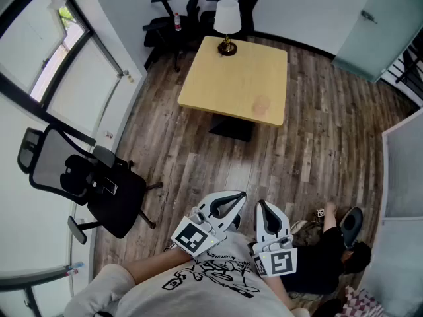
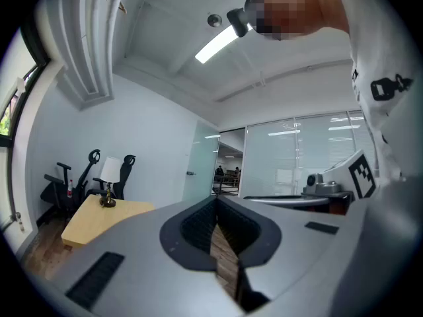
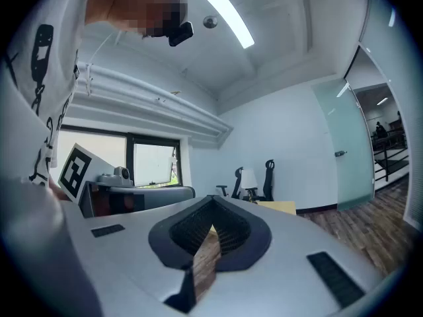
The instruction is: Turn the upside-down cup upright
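A small clear, faintly pinkish cup (image 1: 262,104) stands on the light wooden table (image 1: 225,78), near its front right edge; it is too small for me to tell which way up it is. Both grippers are held close to the person's chest, far from the table. The left gripper (image 1: 240,195) is shut with nothing between its jaws, and so is the right gripper (image 1: 260,204) beside it. In the left gripper view the left gripper (image 2: 216,201) points level toward the table (image 2: 92,222). The right gripper (image 3: 213,202) likewise faces the table (image 3: 283,207). The cup does not show in either gripper view.
A lamp (image 1: 227,22) with a white shade stands at the table's far edge. Black office chairs (image 1: 172,24) stand behind the table, and another office chair (image 1: 86,183) is at the left by the window. Wooden floor lies between me and the table. A dark bag (image 1: 327,256) lies at the right.
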`<state>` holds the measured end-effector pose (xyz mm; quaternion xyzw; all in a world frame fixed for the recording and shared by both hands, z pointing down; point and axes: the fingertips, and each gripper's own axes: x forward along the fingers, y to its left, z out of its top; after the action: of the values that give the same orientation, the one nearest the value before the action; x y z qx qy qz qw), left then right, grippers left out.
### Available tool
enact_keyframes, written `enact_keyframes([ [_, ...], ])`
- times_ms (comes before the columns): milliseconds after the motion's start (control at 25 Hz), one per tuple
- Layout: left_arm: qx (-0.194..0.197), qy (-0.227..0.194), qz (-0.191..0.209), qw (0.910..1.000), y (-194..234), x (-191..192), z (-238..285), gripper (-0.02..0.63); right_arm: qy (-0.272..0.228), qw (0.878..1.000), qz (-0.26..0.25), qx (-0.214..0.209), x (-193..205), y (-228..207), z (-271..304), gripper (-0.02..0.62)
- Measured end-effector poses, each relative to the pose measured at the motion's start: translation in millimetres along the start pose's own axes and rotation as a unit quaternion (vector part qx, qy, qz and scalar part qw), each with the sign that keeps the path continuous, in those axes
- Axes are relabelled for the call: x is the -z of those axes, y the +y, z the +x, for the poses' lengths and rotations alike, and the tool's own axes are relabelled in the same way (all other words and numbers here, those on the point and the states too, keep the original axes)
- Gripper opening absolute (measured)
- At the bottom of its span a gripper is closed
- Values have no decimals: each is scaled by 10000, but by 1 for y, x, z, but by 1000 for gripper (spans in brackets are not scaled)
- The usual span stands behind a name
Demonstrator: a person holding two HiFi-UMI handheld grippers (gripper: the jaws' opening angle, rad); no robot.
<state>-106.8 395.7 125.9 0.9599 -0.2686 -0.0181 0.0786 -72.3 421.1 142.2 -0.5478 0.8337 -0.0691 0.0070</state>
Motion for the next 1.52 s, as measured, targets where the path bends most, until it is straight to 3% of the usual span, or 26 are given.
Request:
enact_keyframes([
  [760, -202, 132, 48, 9997, -32, 19, 57, 9, -62, 9996, 166, -223, 2, -65, -22, 25],
  [1160, -237, 89, 99, 9996, 1, 20, 76, 9, -8, 9995, 203, -230, 7, -86, 13, 25],
  [1520, -117, 56, 86, 9999, 63, 10, 106, 9, 104, 9998, 71, -157, 3, -105, 77, 25],
])
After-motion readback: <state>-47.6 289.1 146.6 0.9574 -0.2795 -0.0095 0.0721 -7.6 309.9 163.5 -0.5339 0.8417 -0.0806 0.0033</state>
